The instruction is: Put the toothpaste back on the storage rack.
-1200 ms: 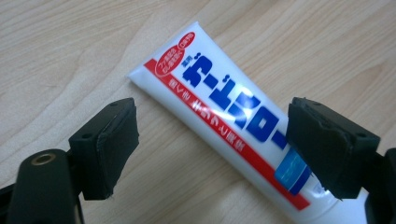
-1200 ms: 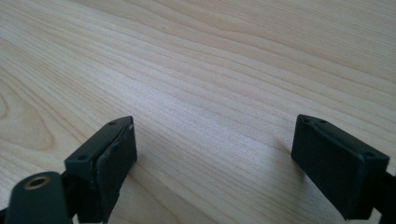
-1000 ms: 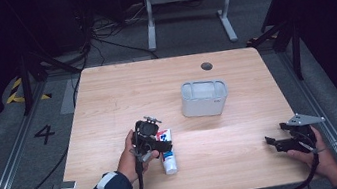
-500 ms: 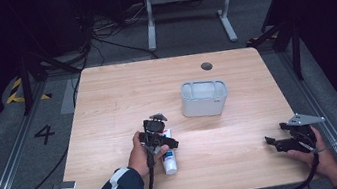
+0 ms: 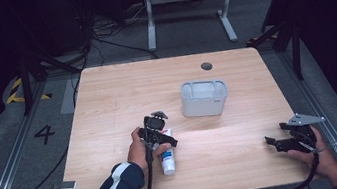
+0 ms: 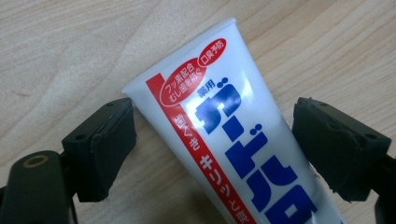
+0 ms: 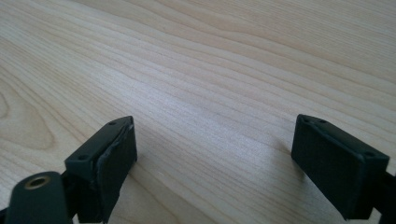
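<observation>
Toothpaste tube (image 6: 233, 140) lies flat on the table (image 5: 107, 103), near its front edge and left of middle, crimped end pointing away from the person. The left gripper (image 5: 158, 135) sits over it, jaws spread to either side of the tube and just closing in, the pads not yet pressing it. Behind and to the right stands a grey bin (image 5: 204, 98). Well apart at the front right corner, the right gripper (image 5: 284, 140) rests low, jaws spread wide over bare wood.
</observation>
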A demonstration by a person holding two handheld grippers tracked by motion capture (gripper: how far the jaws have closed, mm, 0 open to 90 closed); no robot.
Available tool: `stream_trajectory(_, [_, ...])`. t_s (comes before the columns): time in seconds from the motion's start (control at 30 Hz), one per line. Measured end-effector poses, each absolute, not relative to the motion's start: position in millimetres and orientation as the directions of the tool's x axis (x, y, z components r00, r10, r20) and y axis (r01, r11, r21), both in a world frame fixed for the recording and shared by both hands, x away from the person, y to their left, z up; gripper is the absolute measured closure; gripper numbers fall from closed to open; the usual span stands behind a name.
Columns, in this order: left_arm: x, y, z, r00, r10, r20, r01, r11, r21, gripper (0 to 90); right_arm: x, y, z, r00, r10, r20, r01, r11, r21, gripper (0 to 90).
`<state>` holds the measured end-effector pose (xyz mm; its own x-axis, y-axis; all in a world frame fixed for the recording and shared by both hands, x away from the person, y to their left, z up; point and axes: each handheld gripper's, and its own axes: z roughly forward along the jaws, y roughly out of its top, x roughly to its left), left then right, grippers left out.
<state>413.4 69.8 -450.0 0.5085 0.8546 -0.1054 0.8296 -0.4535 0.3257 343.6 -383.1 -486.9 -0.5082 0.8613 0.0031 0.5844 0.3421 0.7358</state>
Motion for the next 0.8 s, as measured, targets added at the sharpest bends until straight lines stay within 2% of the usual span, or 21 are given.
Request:
stream_trajectory(0.03, [413.5,67.9,-449.3,0.527,0.844,-0.094,0.819,-0.476,0.322,18.3,343.6,-383.1,-486.9,-0.508,0.861,0.003,0.584,0.342,0.736,14.6])
stream_trajectory(0.17, [411.0,63.1,-445.0,0.604,0.795,-0.052,0.77,-0.566,0.295,38.0,343.6,-383.1,-486.9,-0.508,0.861,0.003,0.584,0.342,0.736,14.6])
stream_trajectory(0.2, [411.0,63.1,-445.0,0.604,0.795,-0.052,0.77,-0.566,0.295,40.2,343.6,-383.1,-486.9,-0.508,0.861,0.003,0.584,0.342,0.736,14.6])
stream_trajectory(0.5, [411.7,63.2,-443.5,0.664,0.746,-0.049,0.726,-0.627,0.282,48.2,343.6,-383.1,-486.9,-0.508,0.861,0.003,0.584,0.342,0.736,14.6])
stream_trajectory(0.8, [413.7,65.2,-443.0,0.694,0.717,-0.06,0.701,-0.655,0.282,49.4,343.6,-383.1,-486.9,-0.509,0.861,0.003,0.585,0.343,0.735,14.6])
